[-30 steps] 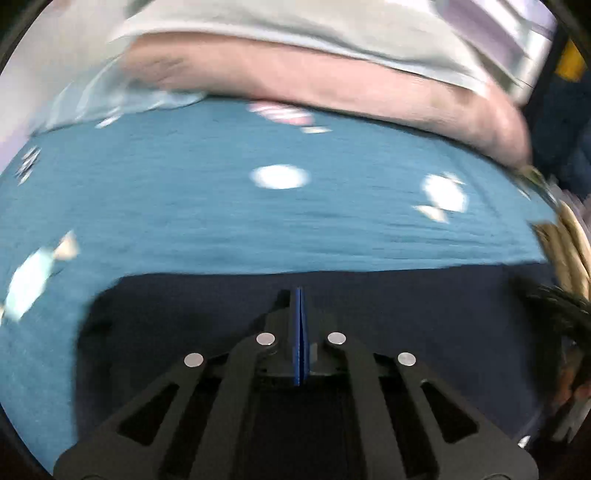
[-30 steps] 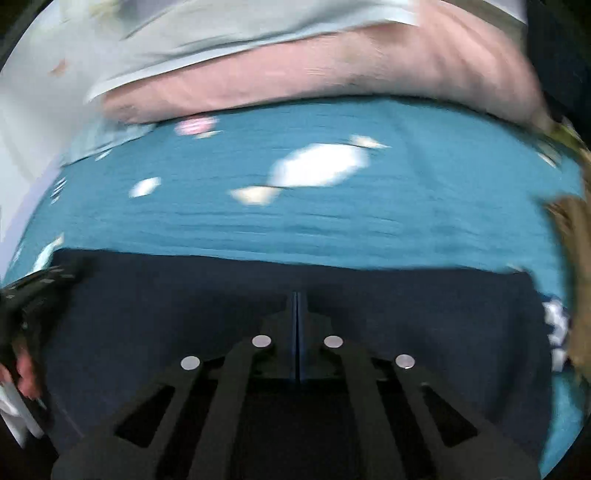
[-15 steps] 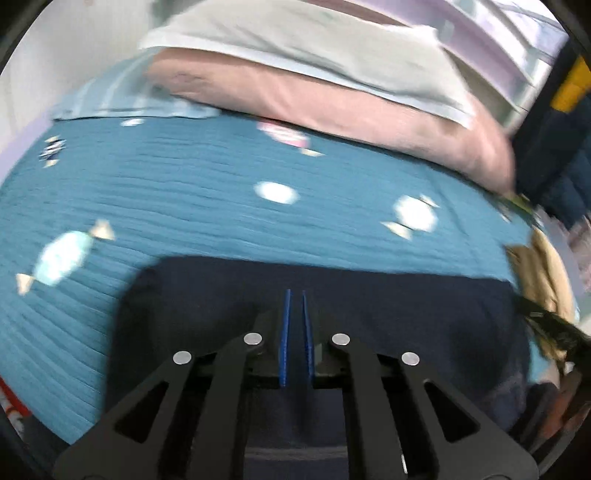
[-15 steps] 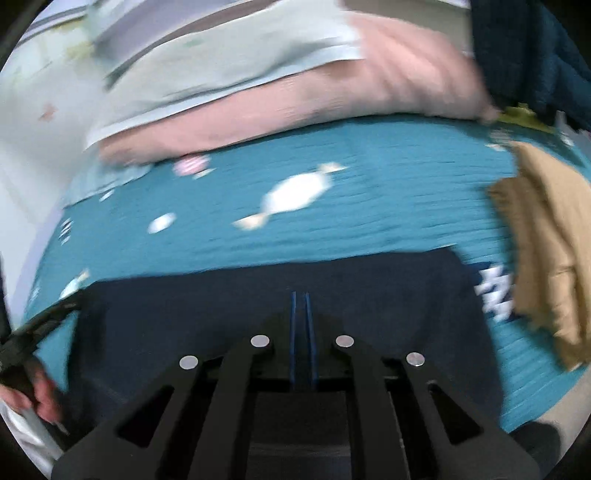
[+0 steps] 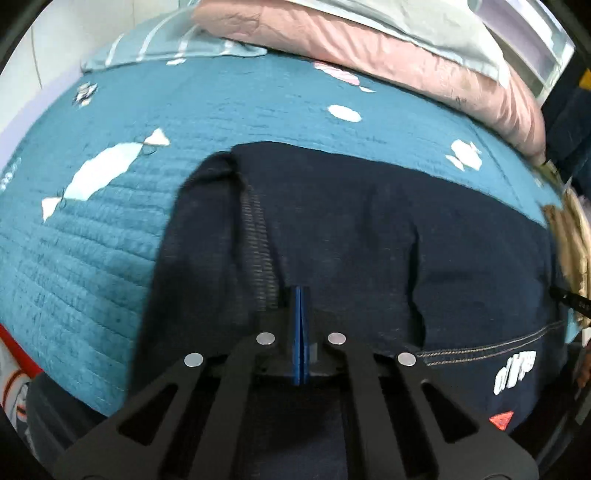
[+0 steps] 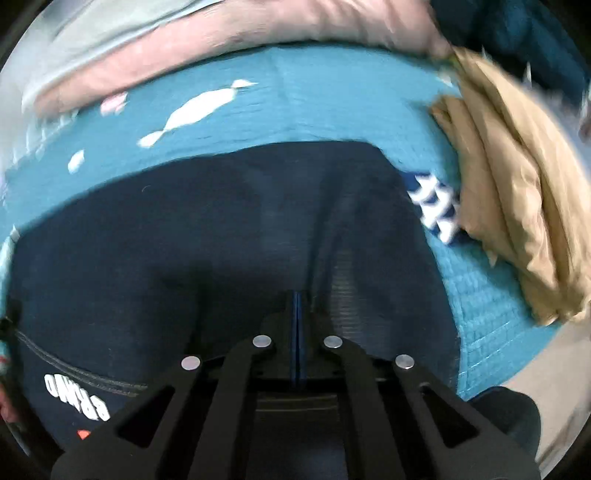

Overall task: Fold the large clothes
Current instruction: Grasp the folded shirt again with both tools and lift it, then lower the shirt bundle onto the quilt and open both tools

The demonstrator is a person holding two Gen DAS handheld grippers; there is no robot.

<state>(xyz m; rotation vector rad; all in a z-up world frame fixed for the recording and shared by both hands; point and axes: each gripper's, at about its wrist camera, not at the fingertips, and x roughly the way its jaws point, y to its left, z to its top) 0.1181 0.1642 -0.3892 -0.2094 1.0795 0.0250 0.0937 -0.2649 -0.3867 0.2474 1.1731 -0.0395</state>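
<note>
Navy garment (image 5: 369,236): spread flat across the near half of the bed, filling the lower part of both wrist views (image 6: 207,236); too little of its outline shows to name it more exactly
Garment detail: a ribbed band (image 5: 258,251) runs up its left side; a stitched seam (image 5: 491,343), white lettering (image 5: 515,371) and a small red triangle (image 5: 501,421) sit near its lower edge
Teal quilt (image 5: 229,107): covers the bed under the garment, printed with white candy shapes (image 5: 103,173)
Pink duvet (image 5: 388,55): heaped along the far edge of the quilt, with a pale grey-green pillow (image 5: 413,22) lying on top
Beige clothes (image 6: 517,192): a folded pile on the quilt just beside the garment's right edge, blurred in the right wrist view
Striped blue cloth (image 5: 159,44): at the far left, tucked under the end of the duvet
Left gripper (image 5: 300,295): blue pads pressed together over the foot of the ribbed band; possibly pinching cloth, but no fold shows between them
Right gripper (image 6: 296,299): fingers closed to a thin line over the garment's right part; whether cloth is caught between them I cannot tell
</note>
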